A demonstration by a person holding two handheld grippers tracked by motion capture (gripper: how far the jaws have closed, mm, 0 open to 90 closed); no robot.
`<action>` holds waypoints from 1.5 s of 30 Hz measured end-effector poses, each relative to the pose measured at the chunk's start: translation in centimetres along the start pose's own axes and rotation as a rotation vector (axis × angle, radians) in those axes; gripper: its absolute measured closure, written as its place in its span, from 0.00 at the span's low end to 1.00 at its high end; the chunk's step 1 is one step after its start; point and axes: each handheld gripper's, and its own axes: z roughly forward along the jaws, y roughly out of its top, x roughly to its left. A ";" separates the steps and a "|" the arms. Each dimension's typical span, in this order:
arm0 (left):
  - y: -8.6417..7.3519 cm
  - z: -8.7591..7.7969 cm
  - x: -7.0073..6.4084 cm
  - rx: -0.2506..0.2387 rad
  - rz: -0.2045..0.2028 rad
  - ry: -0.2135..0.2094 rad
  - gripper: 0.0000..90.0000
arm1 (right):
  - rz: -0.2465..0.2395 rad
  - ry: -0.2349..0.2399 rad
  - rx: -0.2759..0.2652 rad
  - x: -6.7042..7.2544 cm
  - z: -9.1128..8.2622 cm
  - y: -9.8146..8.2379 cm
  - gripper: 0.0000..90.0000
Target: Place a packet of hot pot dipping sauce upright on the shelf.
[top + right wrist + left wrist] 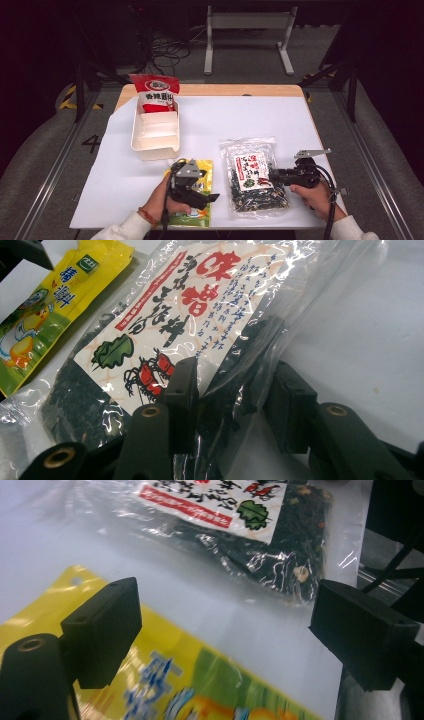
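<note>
Clear bag (254, 175) of dark flakes, red-and-white label; yellow-green packet (200, 200).

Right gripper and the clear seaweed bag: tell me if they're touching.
Touching. In the right gripper view, the right gripper has the edge of the clear seaweed bag between its jaws, and the film bunches against both pads.
</note>
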 end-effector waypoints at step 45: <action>3.3 1.7 1.1 -0.326 -0.129 -0.122 0.62 | -0.287 0.082 -0.253 3.1 -2.0 0.0 0.77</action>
